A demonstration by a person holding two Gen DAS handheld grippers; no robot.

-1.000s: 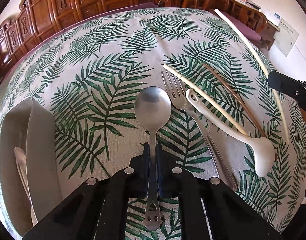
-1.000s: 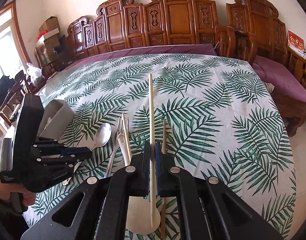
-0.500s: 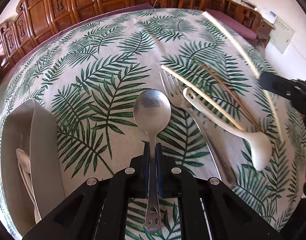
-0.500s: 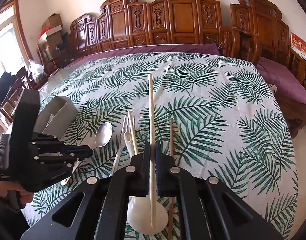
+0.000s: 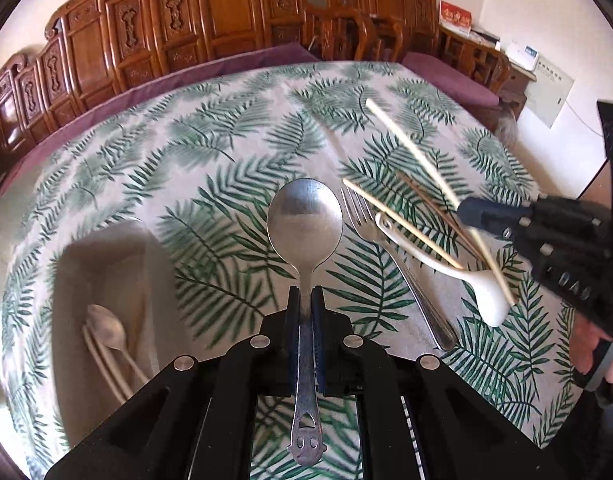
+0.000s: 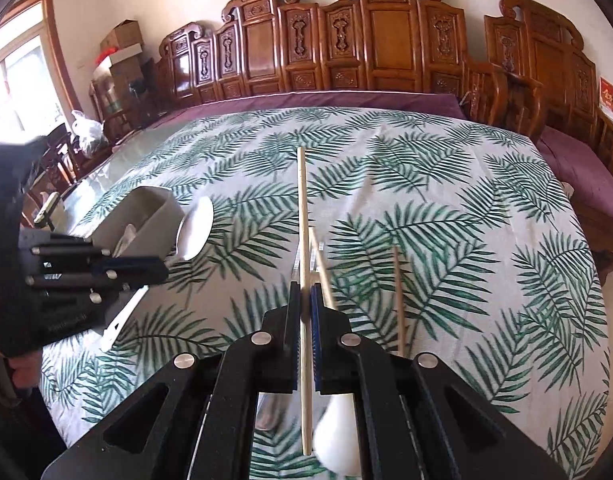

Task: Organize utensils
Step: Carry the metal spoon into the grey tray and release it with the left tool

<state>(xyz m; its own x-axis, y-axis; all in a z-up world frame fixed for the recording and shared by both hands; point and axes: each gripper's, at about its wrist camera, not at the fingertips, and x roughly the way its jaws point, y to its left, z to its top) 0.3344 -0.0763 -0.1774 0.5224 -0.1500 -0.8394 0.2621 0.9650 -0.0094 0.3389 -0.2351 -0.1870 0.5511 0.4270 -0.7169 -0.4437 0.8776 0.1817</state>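
- Your left gripper (image 5: 305, 300) has its jaws clamped on the handle of the metal spoon (image 5: 305, 222). A second ago the bowl lay low over the cloth; now it rides higher and sits nearer the grey holder (image 5: 106, 280).
- Your right gripper (image 6: 305, 300) pinches a pale chopstick (image 6: 302, 216) between narrow jaws. In the left view that stick has swung from lying far across the table to angling up above the other utensils, so both picks look secure.
- The holder already contains a spoon and what look like pale sticks (image 5: 106, 344); motion blur makes the count unsure.
- Left on the tablecloth (image 5: 210, 160): the fork (image 5: 390, 256), the white soup spoon (image 5: 458, 276), a second pale chopstick (image 5: 402, 224) and a darker one (image 5: 430, 204) beside it.
- With both utensils airborne, your next job is probably delivery into the holder; four pieces remain after that.
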